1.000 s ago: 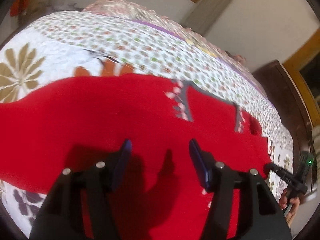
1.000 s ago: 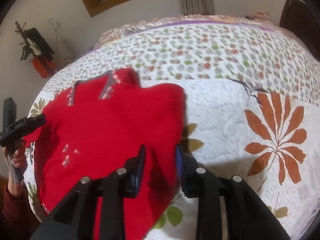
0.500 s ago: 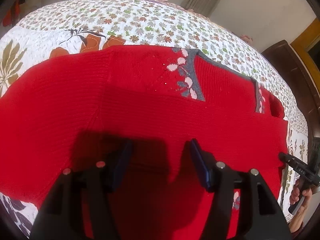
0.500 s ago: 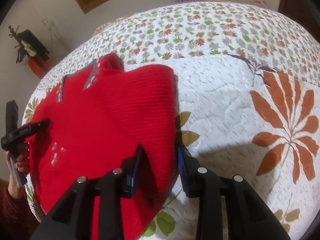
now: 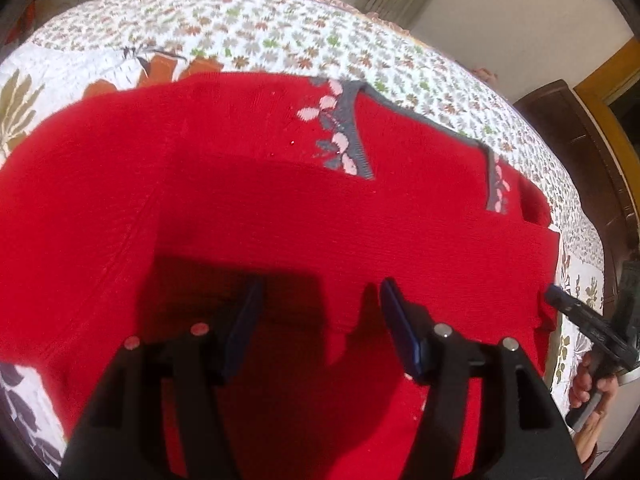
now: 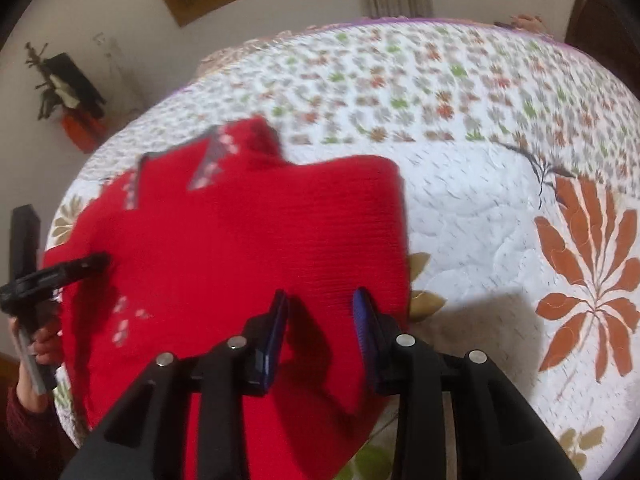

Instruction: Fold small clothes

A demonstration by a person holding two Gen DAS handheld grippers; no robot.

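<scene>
Both tongs, left (image 5: pixel 320 320) and right (image 6: pixel 320 328), hover spread apart and grasping nothing over the red sweater (image 5: pixel 260 208), which lies partly folded on the floral bedspread (image 6: pixel 480 208). Likely next: pinch the near hem and fold it across.

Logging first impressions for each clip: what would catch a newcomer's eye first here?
The bright red knitted sweater with grey, pink-flowered neck trim, spread over the white quilted bedspread with leaf prints. Then the open black left gripper and right gripper, blue-padded, low over the knit.
</scene>
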